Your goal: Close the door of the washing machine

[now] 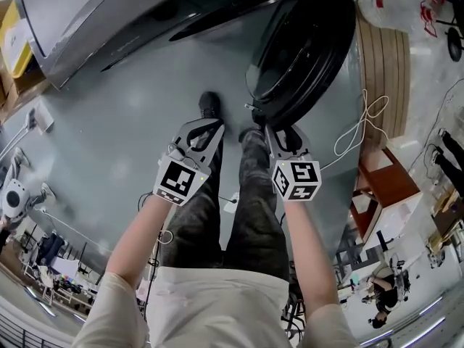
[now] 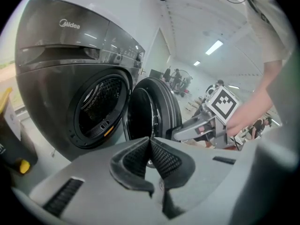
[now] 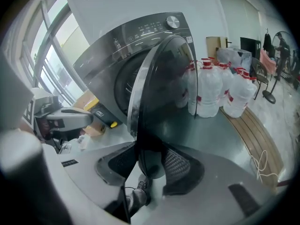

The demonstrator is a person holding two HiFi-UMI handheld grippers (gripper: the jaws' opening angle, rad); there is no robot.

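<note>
The grey washing machine stands ahead of me with its drum exposed. Its round dark door hangs swung out to the right. My right gripper is at the door's outer edge. Its jaws stand apart with the door's rim between them, and I see no pad pressing on it. My left gripper hovers over the floor left of the door, jaws shut and empty.
Several large water bottles stand on a wooden pallet right of the machine. A white cord lies on the floor by the pallet. A yellow box and cardboard sit at the machine's left. My shoe is below the door.
</note>
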